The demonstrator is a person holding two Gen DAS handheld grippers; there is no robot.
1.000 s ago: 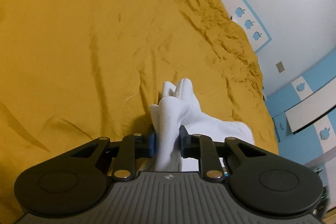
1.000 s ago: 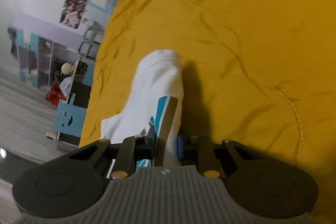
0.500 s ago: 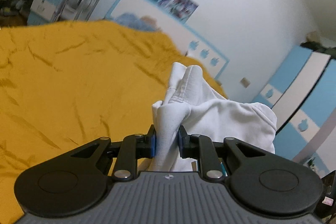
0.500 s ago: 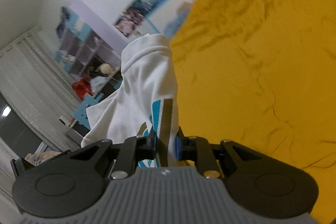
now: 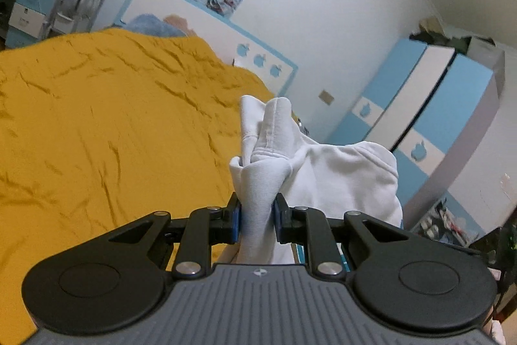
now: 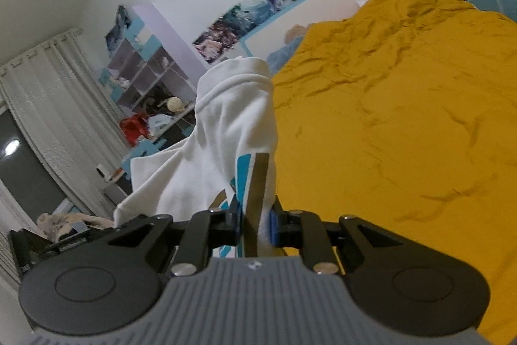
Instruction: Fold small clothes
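A small white garment [image 5: 329, 170] hangs in the air above the yellow bed cover [image 5: 113, 125], held by both grippers. My left gripper [image 5: 257, 217] is shut on a bunched white fold with a hemmed edge sticking up past the pads. In the right wrist view the same white garment [image 6: 226, 131] shows a blue and brown stripe print, and my right gripper [image 6: 255, 223] is shut on that printed part. The cloth drapes off to the left of the right gripper and to the right of the left one. The lower part of the garment is hidden below both grippers.
The wrinkled yellow bed cover [image 6: 404, 118] fills the space ahead. A white and blue headboard [image 5: 206, 31] with posters above it stands at the far end. A blue and white wardrobe [image 5: 429, 105] is at the right, shelves [image 6: 145, 76] and curtains [image 6: 42, 105] at the left.
Both grippers have risen with the garment, lifting it off the bed cover. The views have tilted up from the bed surface to the walls and furniture. Both grips have held.
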